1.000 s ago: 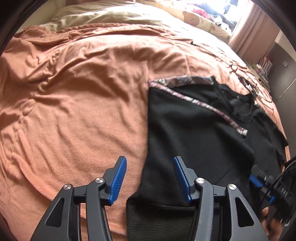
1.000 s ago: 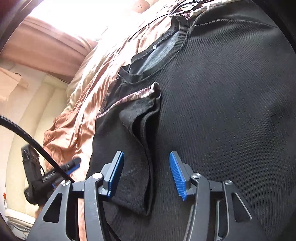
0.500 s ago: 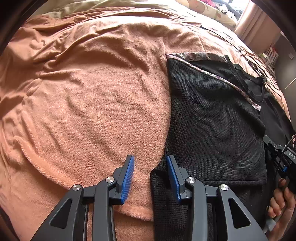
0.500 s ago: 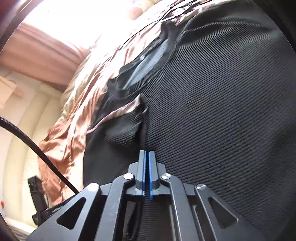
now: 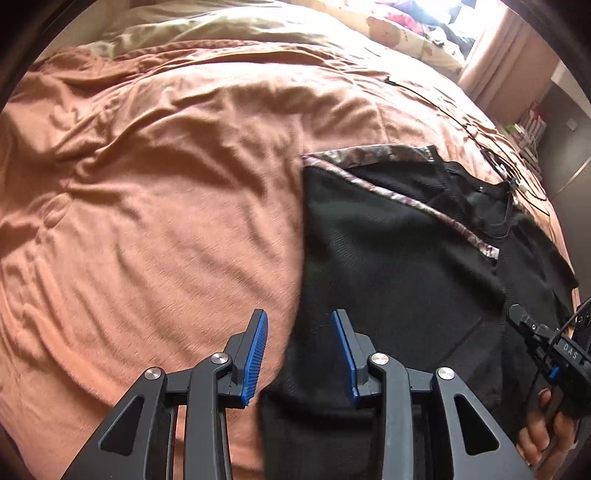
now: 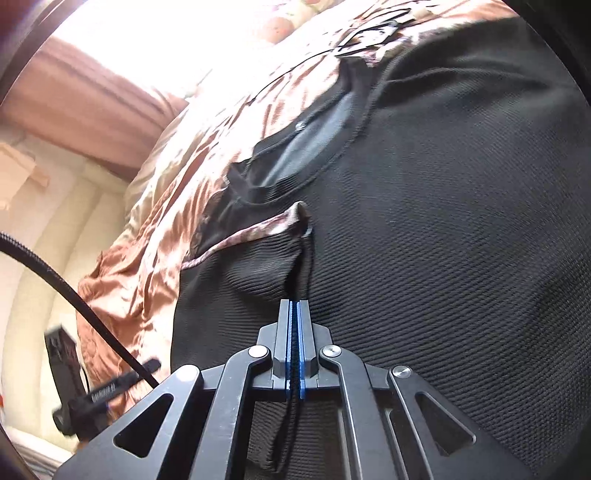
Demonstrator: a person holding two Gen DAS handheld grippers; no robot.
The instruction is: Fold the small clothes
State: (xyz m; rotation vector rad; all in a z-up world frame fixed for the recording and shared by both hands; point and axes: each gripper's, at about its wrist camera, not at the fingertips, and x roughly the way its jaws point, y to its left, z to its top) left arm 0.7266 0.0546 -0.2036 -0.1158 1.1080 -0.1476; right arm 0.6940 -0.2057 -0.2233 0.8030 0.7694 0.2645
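- A bed fills the view, covered by a rumpled orange fleece blanket.
- A beige quilt lies past it toward the head.
- A patterned pillow sits in strong daylight at the far end.
- Pinkish-brown curtains hang beside the glare.
- A cream padded wall panel stands alongside the bed.
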